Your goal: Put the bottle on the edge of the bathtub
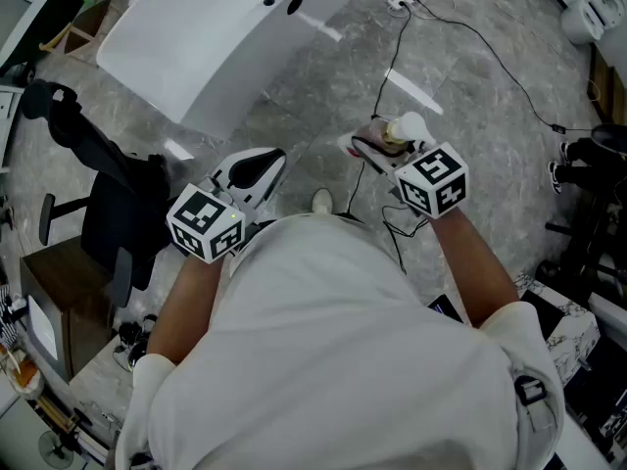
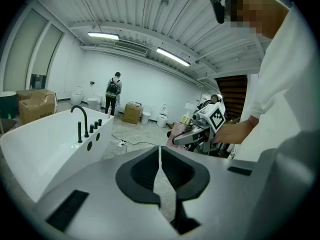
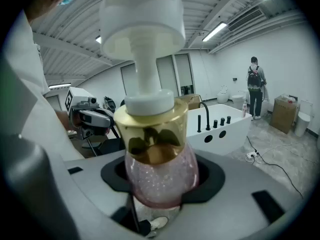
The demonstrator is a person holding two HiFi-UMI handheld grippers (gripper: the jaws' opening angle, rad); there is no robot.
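Bottle gripped in right tongs, left tongs closed

Head view looks steeply down; both gripper views look level across the room; all 3 share the bathtub.

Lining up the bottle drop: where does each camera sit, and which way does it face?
Head view: on the person's head, facing steeply down at bathtub; shows white shirt, forearms, left gripper, right gripper holding the bottle.
Left gripper view: rides that gripper, along its shut, empty jaws; bathtub at left, shirt at right.
Right gripper view: rides that gripper, along jaws clamping the bottle; shirt at left.
Shared: both gripper views show the bathtub and the other gripper.
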